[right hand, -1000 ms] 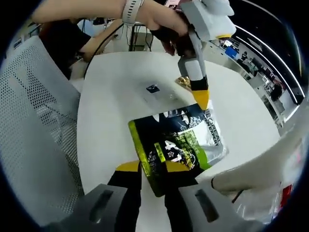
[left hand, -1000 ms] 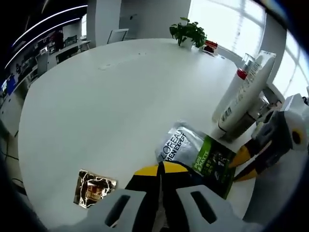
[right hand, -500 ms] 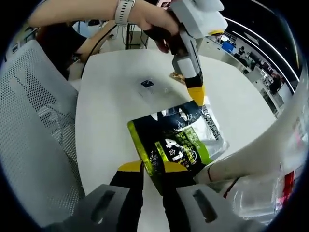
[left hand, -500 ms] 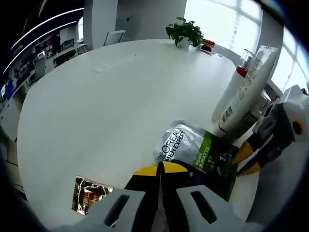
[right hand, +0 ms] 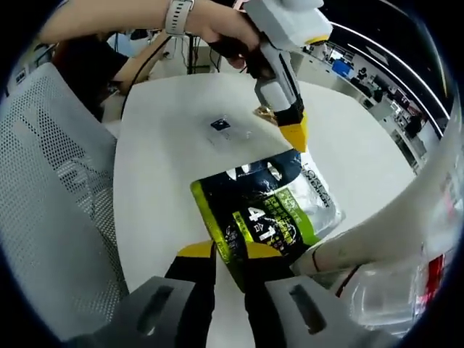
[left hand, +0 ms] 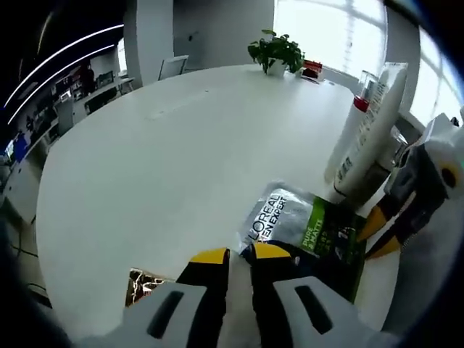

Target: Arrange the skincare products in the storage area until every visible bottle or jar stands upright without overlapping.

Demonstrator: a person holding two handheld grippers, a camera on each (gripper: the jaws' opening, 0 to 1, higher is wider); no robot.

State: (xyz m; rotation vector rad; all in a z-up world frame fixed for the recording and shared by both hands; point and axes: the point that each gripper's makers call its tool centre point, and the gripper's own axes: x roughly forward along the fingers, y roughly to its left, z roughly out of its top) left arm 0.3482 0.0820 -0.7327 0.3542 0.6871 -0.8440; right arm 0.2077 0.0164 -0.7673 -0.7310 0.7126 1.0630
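**Sachet: flat on table, pinched at its near corner**

Item: green-black sachet [right hand: 264, 214], 12 o'clock of your right gripper [right hand: 230, 251], which is clamped on its edge. Left gripper [left hand: 241, 254]: slightly parted, empty, hovering. White tube [left hand: 366, 130] at 2 o'clock. Lift slowly; avoid nudging the tube.

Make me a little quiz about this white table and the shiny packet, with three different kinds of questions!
1. True or false: the green and silver packet lies flat on the white table.
2. What stands at the far edge of the table? A) a potted plant B) a teddy bear C) a lamp
3. Fill in: the right gripper is shut on the ____.

Key: 1 true. 2 A. 3 packet.
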